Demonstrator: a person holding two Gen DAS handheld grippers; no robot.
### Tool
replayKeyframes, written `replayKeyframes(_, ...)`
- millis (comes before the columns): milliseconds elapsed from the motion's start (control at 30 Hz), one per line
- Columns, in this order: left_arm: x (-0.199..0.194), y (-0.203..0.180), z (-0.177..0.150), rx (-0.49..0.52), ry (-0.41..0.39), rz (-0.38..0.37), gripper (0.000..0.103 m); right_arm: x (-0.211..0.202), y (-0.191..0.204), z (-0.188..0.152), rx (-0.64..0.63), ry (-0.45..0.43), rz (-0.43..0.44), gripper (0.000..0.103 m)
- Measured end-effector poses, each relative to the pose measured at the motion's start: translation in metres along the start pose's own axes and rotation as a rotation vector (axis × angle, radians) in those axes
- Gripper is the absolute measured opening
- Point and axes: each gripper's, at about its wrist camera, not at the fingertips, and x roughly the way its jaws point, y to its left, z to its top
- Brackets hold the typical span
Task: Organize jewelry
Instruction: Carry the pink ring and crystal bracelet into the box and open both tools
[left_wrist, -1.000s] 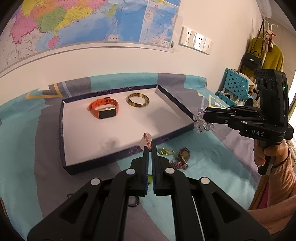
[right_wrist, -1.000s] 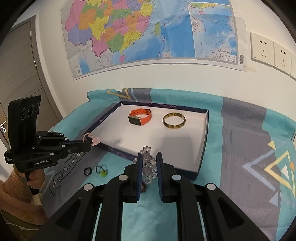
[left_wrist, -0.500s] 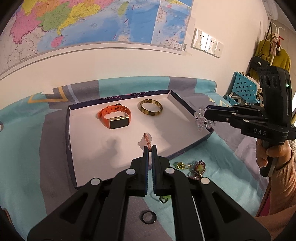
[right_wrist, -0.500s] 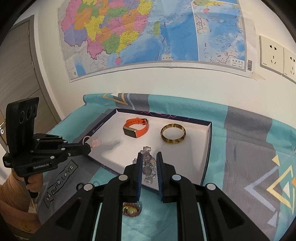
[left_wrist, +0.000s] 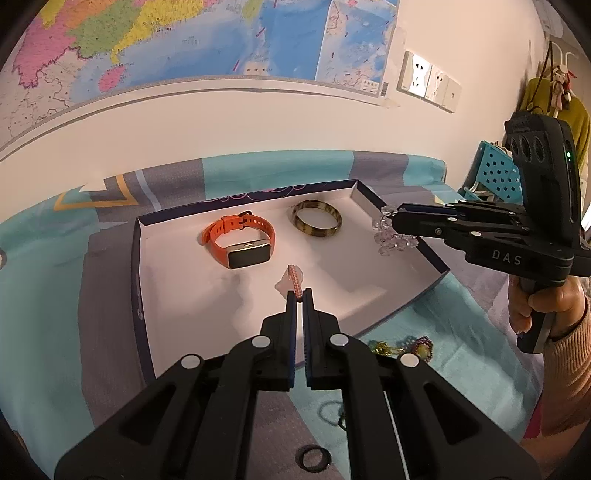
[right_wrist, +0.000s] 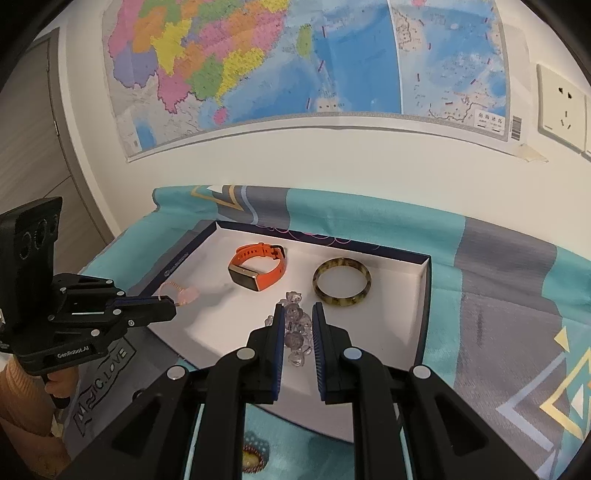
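Observation:
A shallow white tray with a dark rim (left_wrist: 140, 266) (right_wrist: 424, 295) lies on a teal and grey cloth. In it lie an orange watch (left_wrist: 240, 243) (right_wrist: 258, 267) and a mottled bangle (left_wrist: 316, 223) (right_wrist: 341, 282). My left gripper (left_wrist: 299, 295) (right_wrist: 173, 308) is shut on a thin pink bracelet (left_wrist: 293, 278) (right_wrist: 181, 293), held above the tray's near part. My right gripper (right_wrist: 297, 317) (left_wrist: 395, 221) is shut on a clear crystal bead bracelet (right_wrist: 295, 332) (left_wrist: 388, 240), held above the tray's right side.
Loose jewelry lies on the cloth in front of the tray: a gold and purple piece (left_wrist: 406, 345), a dark ring (left_wrist: 314, 456), an oval pendant (right_wrist: 253, 456). A wall with a map and sockets stands behind. A blue crate (left_wrist: 491, 177) stands at right.
Both grippers have moved forward from the cloth's front area to above the tray, each still holding its bracelet.

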Motion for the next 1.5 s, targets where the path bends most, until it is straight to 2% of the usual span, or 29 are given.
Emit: replayKeyframes(1500, 0.063, 0.021, 0.009, -0.023, 0.113, 0.058, 0.004, 0.074, -0.025, 0.006, 0.083, 0.128, -0.010, 0.013)
